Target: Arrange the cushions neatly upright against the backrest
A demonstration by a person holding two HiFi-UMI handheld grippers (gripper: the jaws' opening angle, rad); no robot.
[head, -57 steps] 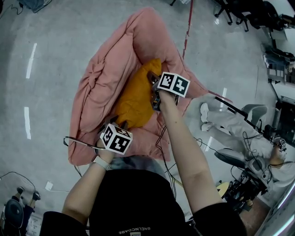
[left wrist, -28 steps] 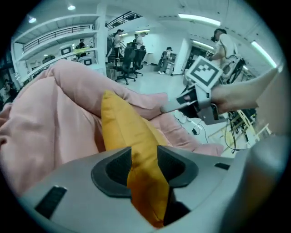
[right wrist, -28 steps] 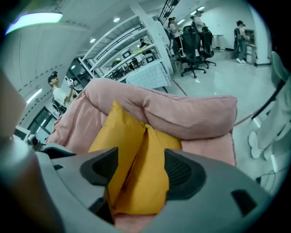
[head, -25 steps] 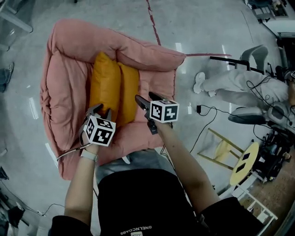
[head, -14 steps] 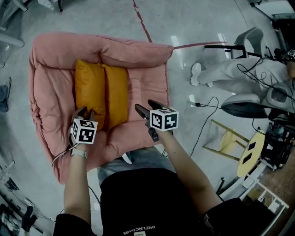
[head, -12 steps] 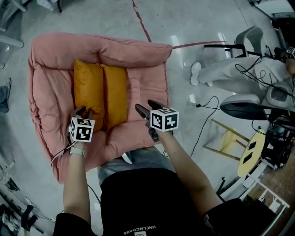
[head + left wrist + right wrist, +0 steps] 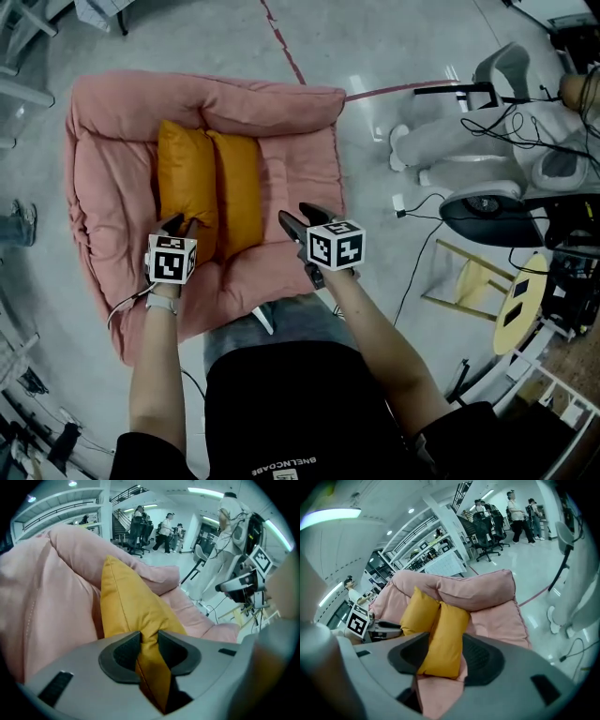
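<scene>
the left gripper, its jaws having just been closing, pinched the near corner of the left cushion, which stood on edge on the pink sofa with its long side running toward the backrest. the right cushion touched it and lay ahead and left of the right gripper. that gripper's jaws had just been closing too but stood apart on nothing, and it seemed the nearer one.

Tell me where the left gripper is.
In the head view the left gripper is at left, pinching the leftmost orange cushion on the pink sofa.
</scene>
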